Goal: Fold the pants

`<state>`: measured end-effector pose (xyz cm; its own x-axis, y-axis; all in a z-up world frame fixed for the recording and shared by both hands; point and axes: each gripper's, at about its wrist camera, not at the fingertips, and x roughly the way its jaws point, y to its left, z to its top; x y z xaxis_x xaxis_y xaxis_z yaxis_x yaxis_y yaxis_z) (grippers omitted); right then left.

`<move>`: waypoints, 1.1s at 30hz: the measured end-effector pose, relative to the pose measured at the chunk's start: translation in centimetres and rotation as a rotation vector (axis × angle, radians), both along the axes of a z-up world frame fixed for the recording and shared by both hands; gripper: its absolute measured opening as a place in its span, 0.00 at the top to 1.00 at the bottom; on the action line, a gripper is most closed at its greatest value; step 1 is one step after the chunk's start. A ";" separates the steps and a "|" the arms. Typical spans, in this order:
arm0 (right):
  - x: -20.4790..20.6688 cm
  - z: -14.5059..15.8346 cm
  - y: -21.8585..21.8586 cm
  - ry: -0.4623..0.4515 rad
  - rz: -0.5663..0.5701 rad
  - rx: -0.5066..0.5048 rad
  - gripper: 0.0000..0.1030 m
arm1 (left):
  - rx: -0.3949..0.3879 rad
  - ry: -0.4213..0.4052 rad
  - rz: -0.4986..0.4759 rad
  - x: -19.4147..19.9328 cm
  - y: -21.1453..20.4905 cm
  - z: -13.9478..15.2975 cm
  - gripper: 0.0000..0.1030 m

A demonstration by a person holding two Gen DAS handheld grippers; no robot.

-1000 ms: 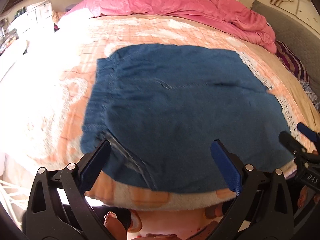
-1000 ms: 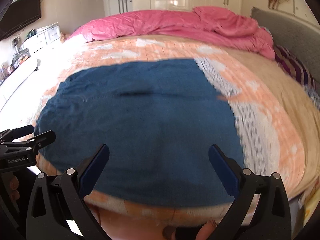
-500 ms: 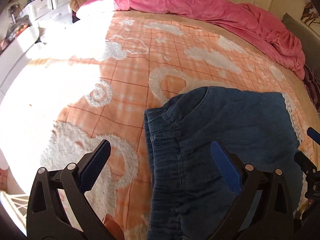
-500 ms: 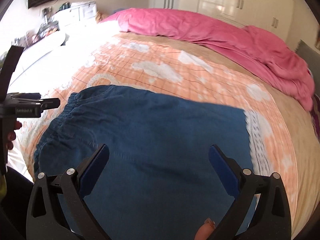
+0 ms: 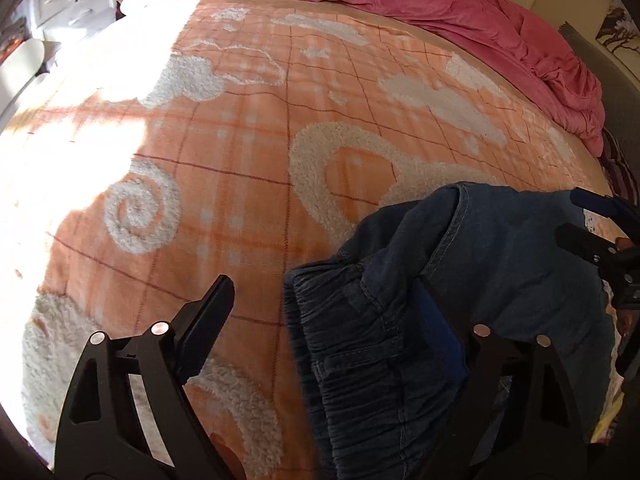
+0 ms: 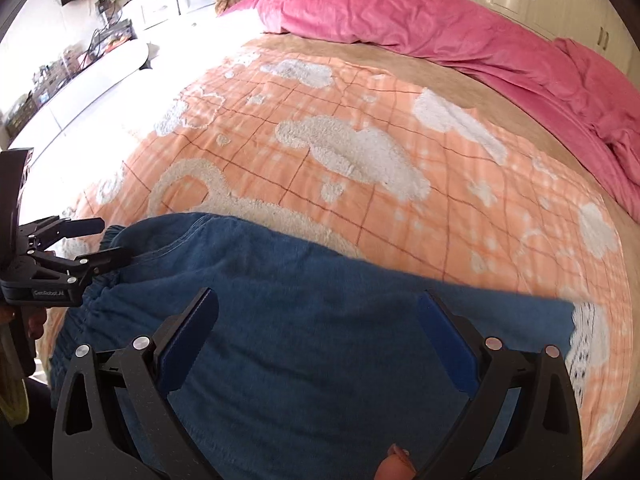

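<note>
- the pants [image 6: 320, 344], blue denim, lie on the near part of the bed, on an orange blanket [image 6: 360, 208] with white fleecy shapes.
- in the right wrist view their elastic waistband sits at the left, and the cloth runs flat to the right, ending beside a white lace strip [image 6: 586, 336].
- left tongs [image 5: 332, 312]: spread wide. the left finger [image 5: 204, 320] is over bare blanket; the right one is over the gathered waistband [image 5: 360, 332], partly hidden in the dark cloth.
- whether the left tongs touch the denim, i cannot tell.
- in the left wrist view a corner of the pants near the waistband is rucked up into a fold [image 5: 452, 216].
- right tongs [image 6: 316, 328]: spread wide, both fingers over the flat blue cloth, nothing pinched between them.
- the right tongs show at the right edge of the left view [image 5: 600, 232], over the pants' far side.
- a pink duvet [image 6: 420, 20] is bunched along the far edge of the bed.
- white drawers [image 6: 176, 0] stand beyond the bed at the left, in strong sunlight.
</note>
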<state>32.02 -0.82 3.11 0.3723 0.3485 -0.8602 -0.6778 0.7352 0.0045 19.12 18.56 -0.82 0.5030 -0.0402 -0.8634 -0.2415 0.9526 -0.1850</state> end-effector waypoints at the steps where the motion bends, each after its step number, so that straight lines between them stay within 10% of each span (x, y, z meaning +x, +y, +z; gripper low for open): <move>1: 0.5 -0.3 0.5 -0.007 0.008 -0.010 0.04 | -0.001 0.008 -0.002 0.2 -0.1 -0.4 0.31; 8: 1.6 -2.2 3.4 -0.039 0.157 -0.107 0.08 | 0.124 -0.064 -0.073 -0.1 -2.1 1.0 0.72; 11: 1.6 -2.6 4.3 -0.047 0.209 -0.129 0.32 | 0.132 -0.107 -0.077 -0.8 -2.2 2.3 0.74; 15: 1.5 -4.0 5.5 -0.047 0.262 -0.159 0.34 | 0.185 -0.170 -0.108 -2.0 -3.2 3.8 0.74; 20: -0.8 -4.0 5.1 -0.038 0.340 -0.076 0.90 | 0.239 -0.176 -0.128 -2.5 -4.1 3.8 0.74; 33: -9.6 4.4 -2.8 -0.173 0.192 0.166 0.95 | 0.230 -0.247 -0.173 -6.1 -4.8 7.1 0.72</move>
